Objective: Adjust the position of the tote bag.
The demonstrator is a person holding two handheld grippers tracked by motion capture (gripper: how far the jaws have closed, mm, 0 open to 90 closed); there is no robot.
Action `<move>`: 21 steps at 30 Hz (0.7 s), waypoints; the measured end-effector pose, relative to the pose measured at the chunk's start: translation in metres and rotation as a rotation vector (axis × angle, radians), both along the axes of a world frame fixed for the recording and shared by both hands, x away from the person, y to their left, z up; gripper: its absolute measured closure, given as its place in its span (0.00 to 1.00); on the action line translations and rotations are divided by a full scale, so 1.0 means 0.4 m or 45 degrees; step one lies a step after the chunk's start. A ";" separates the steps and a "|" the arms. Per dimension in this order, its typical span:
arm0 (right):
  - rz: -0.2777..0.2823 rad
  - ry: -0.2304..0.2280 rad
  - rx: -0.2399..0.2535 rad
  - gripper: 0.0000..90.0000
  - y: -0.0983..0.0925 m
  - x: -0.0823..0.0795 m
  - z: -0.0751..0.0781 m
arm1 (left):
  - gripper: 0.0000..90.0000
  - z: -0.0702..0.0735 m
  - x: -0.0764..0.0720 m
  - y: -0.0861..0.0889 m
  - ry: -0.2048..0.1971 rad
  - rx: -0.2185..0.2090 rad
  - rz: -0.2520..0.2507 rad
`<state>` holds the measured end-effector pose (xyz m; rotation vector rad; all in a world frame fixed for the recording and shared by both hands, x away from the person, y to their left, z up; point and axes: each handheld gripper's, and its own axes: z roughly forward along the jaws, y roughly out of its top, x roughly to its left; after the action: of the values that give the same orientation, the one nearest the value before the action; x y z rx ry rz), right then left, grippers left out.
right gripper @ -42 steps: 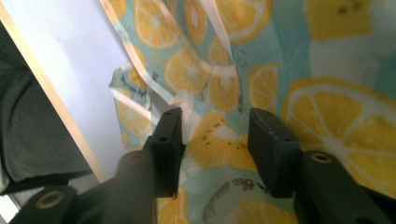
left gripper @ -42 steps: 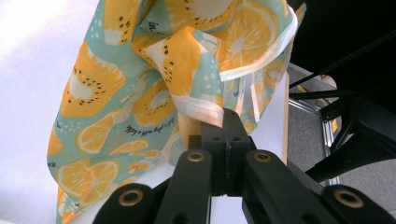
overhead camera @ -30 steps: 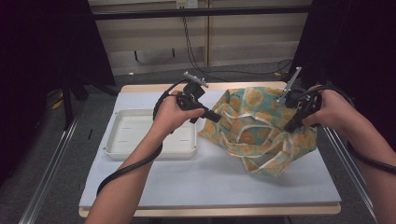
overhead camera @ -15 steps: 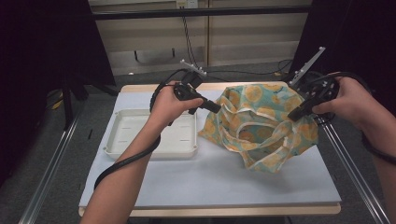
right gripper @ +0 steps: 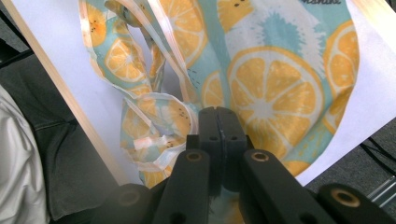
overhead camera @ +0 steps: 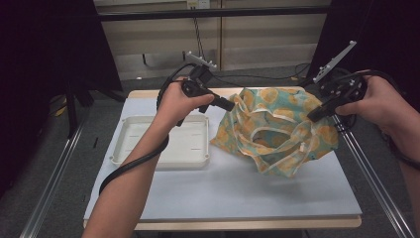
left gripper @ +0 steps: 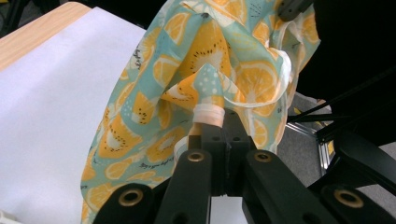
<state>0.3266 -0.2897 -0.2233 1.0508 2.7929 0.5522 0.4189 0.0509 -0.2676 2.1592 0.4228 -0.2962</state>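
Two grippers hold one cloth (overhead camera: pixel 277 131) over a white table (overhead camera: pixel 247 193) with a wooden edge, on grey floor before pale wall panels and dark curtains. At nine o'clock a white tray (overhead camera: pixel 161 144) sits on the table. Just right of it the left gripper (overhead camera: pixel 229 104), jaws pressed together, pinches the white-hemmed edge of the orange-slice cloth at the cloth's ten o'clock. The cloth hangs bunched between the grippers, its lower folds touching the table around centre to three o'clock. At two o'clock the right gripper (overhead camera: pixel 313 116), jaws likewise clamped, pinches the cloth's opposite edge.
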 end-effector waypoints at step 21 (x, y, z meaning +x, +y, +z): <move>-0.062 -0.033 0.068 1.00 -0.013 0.013 0.011 | 1.00 0.003 0.008 0.026 0.037 -0.025 -0.010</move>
<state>0.3317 -0.2949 -0.2188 1.1103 2.7369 0.6328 0.4222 0.0614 -0.2663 2.1402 0.4261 -0.3356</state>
